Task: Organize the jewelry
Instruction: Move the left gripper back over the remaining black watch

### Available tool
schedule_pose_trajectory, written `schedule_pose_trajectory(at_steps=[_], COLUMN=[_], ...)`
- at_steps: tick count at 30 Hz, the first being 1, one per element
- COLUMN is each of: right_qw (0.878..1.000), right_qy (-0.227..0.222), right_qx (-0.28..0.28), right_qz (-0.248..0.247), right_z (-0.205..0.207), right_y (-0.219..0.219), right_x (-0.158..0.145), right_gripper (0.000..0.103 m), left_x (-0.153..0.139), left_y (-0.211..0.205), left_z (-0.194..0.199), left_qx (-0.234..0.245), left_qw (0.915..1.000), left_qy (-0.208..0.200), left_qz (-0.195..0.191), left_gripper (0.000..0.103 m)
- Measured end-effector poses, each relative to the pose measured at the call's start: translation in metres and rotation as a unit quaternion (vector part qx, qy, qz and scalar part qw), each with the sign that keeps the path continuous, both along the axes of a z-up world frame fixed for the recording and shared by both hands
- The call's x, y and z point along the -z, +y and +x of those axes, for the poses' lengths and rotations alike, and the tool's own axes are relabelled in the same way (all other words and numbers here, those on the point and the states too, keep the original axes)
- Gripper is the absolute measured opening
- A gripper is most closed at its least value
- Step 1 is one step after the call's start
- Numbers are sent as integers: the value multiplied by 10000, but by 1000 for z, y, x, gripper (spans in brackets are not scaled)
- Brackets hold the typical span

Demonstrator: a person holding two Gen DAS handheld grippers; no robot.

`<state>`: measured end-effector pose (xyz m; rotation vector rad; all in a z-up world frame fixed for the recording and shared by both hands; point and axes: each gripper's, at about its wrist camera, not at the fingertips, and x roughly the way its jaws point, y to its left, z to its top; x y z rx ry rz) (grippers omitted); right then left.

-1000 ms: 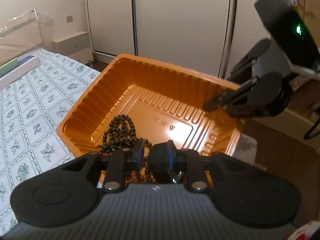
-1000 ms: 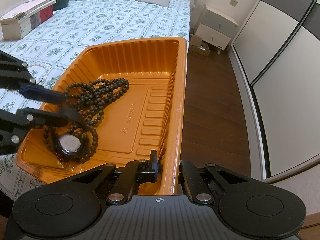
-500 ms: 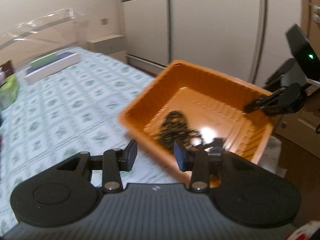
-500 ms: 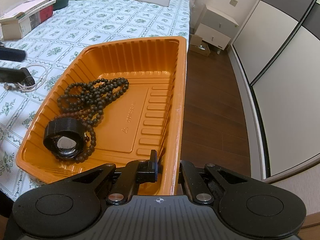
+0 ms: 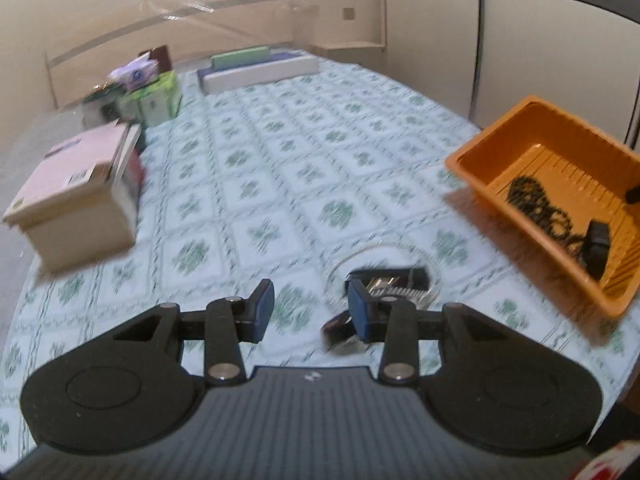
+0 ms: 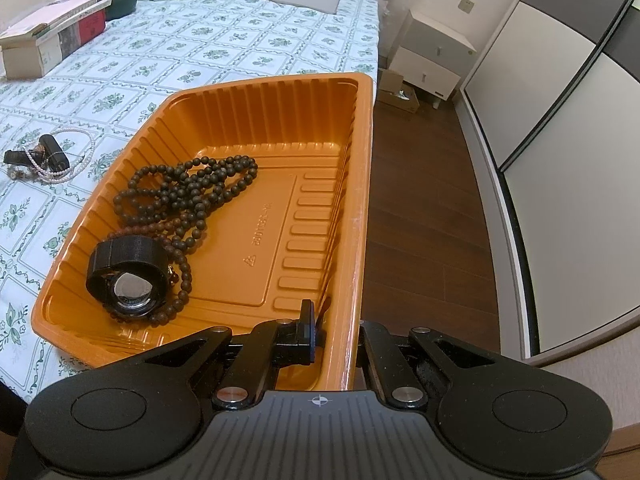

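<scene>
Left hand-held gripper (image 5: 311, 307) hangs over the flowered bed (image 5: 280, 168), its blue pads standing apart with nothing between them; they were opening a moment ago. Just past its right finger lie a pearl strand (image 5: 360, 254) and some small dark pieces (image 5: 390, 278), blurred, on the cloth. To the right sits the orange tray (image 5: 496, 152) with black beads (image 5: 536, 204) inside. Boxes (image 5: 76, 196) stand at the far left.

From the right wrist view, the right hand-held gripper (image 6: 334, 336) is clamped tight on the tray's (image 6: 362, 208) near right rim, one finger inside the wall and one outside. The tray lies at the bed's (image 6: 224, 44) edge, above the wooden floor (image 6: 424, 216). In it the beads (image 6: 188, 192) lie heaped, with a black watch (image 6: 128, 276) on its side touching them. The pearls (image 6: 60, 160) and dark pieces rest on the bed, left of the tray.
</scene>
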<state>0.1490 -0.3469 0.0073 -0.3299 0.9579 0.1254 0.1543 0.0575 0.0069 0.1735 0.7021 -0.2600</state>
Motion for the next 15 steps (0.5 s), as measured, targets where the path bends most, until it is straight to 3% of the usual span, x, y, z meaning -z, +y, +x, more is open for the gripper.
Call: schedule_pose_trajectory(at_steps=[8,11,15], right_qw=[10000,10000,10000], right_qy=[-6,1,4], right_qx=[-8,-4,4], right_qz=[-24,-37,-37], right_z=[0,0,1], right_y=[0,0,1], right_x=[0,1,1], right_gripper=[3,3,3], left_x=[22,28,43], left_y=[-11,-25,-45], left_z=[-8,-8,-5], left_qx=[272,547,960], left_qw=[9995,9974,9864], left_qy=[51,-23,-98], left_qz=[135,468,1332], left_gripper=[37,37,37])
